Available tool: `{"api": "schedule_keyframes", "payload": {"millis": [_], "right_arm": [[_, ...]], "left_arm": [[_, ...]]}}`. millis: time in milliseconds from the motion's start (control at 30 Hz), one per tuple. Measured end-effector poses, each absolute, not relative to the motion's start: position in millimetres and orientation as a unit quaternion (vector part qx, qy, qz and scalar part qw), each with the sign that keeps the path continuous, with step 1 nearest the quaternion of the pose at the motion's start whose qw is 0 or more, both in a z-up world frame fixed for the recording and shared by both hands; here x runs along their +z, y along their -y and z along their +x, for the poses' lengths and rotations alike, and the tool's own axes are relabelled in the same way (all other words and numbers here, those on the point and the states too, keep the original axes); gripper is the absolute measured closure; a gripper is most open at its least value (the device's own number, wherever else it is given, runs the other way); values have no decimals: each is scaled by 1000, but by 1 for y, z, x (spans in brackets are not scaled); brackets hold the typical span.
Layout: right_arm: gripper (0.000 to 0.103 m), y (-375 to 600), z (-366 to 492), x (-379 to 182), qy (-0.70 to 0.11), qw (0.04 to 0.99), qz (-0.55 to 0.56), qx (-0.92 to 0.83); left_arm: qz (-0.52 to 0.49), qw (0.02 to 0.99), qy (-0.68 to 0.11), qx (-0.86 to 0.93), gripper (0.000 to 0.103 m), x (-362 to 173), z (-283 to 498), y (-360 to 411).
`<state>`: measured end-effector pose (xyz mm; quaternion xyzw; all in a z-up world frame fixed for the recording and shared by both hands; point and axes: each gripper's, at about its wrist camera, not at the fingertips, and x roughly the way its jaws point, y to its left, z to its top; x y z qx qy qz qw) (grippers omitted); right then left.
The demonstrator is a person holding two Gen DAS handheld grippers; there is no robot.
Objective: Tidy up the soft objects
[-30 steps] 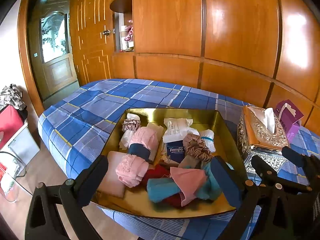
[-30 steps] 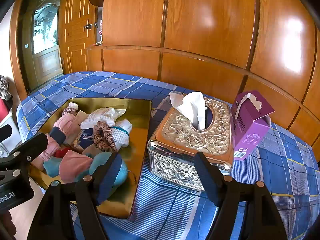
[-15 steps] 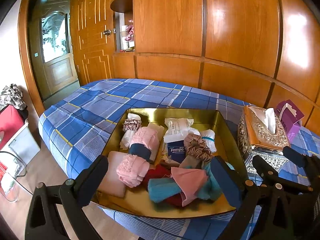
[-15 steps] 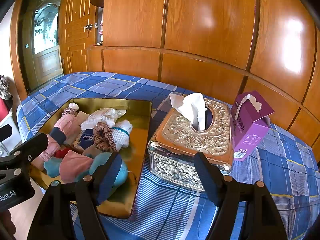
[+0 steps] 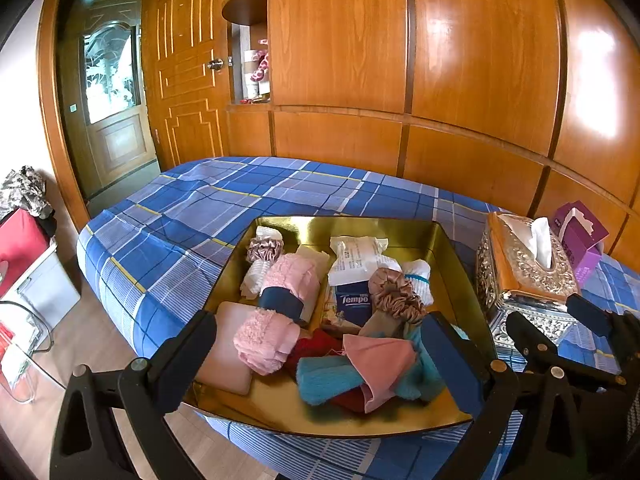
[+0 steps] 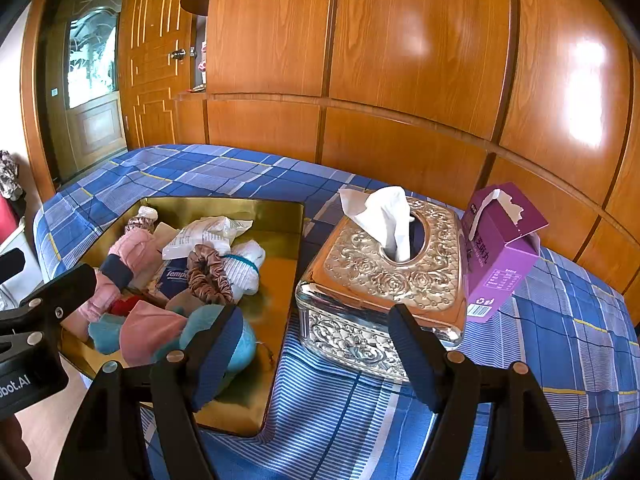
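A gold tray (image 5: 448, 240) on the blue plaid bed holds a heap of soft things: pink towels (image 5: 266, 338), teal cloth (image 5: 324, 380), a brown scrunchie (image 5: 394, 294), white socks (image 5: 418, 278), a Tempo tissue pack (image 5: 352, 304) and a white packet (image 5: 356, 258). My left gripper (image 5: 320, 360) is open and empty, just in front of the tray's near edge. My right gripper (image 6: 316, 348) is open and empty, before the ornate silver tissue box (image 6: 384, 280). The tray also shows in the right wrist view (image 6: 288, 216).
A purple carton (image 6: 500, 252) stands right of the tissue box (image 5: 524, 272). The plaid bed (image 5: 192, 220) stretches left and back to wooden wardrobe panels (image 5: 400, 60). A door (image 5: 112, 112), red box (image 5: 20, 244) and floor lie at the left.
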<state>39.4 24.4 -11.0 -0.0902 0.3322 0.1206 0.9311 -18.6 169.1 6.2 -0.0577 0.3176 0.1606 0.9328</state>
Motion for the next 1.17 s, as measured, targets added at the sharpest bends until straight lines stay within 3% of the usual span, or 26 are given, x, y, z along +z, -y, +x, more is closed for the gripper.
{"api": "schedule_keyframes", "payload": {"millis": [1167], "right_arm": [[27, -22, 37, -11, -330, 933, -85, 118]], "left_arm": [[-65, 932, -317, 163, 0, 6, -19, -173]]}}
